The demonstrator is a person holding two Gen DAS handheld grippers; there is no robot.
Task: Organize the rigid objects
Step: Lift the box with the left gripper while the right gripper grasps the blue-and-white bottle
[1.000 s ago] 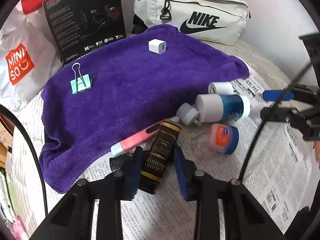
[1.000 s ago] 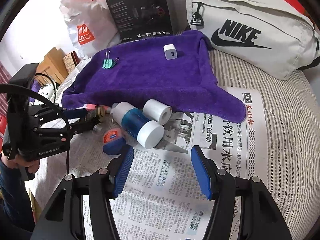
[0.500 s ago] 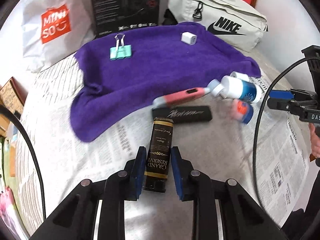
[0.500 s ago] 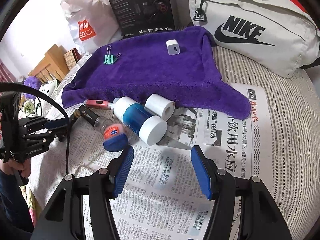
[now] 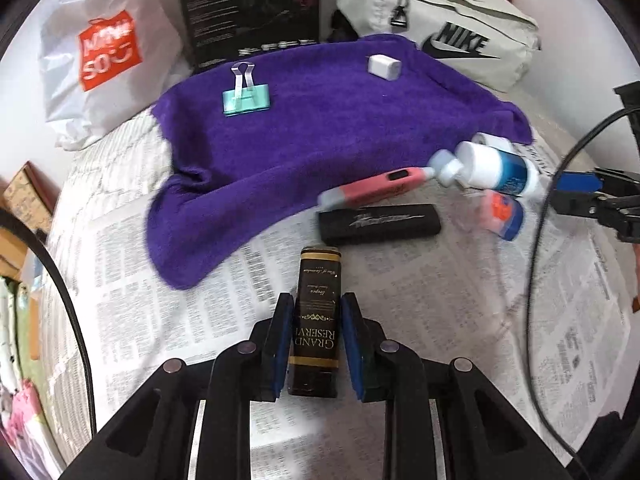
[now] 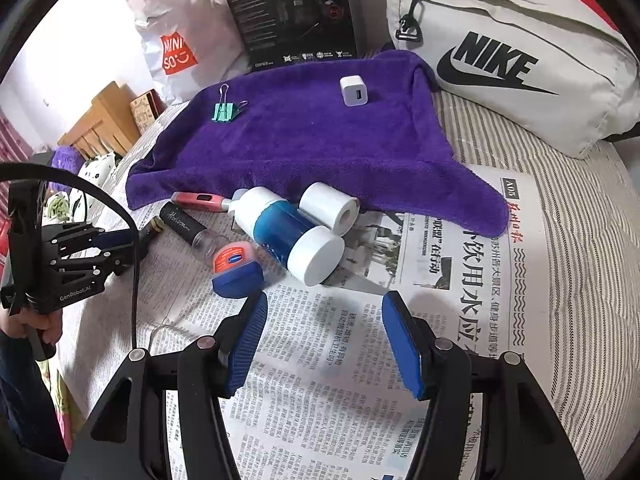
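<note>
Bottle (image 5: 316,320), black with gold lettering, had left the jumble beside the purple towel (image 5: 320,128) and hung above bare newspaper (image 5: 460,300), clamped in the left gripper (image 5: 316,344); sorting underway, right gripper (image 6: 324,344) gaped empty

Bright even indoor light, soft shadows, fisheye-curved dark edges, left view motion-blurred
</note>
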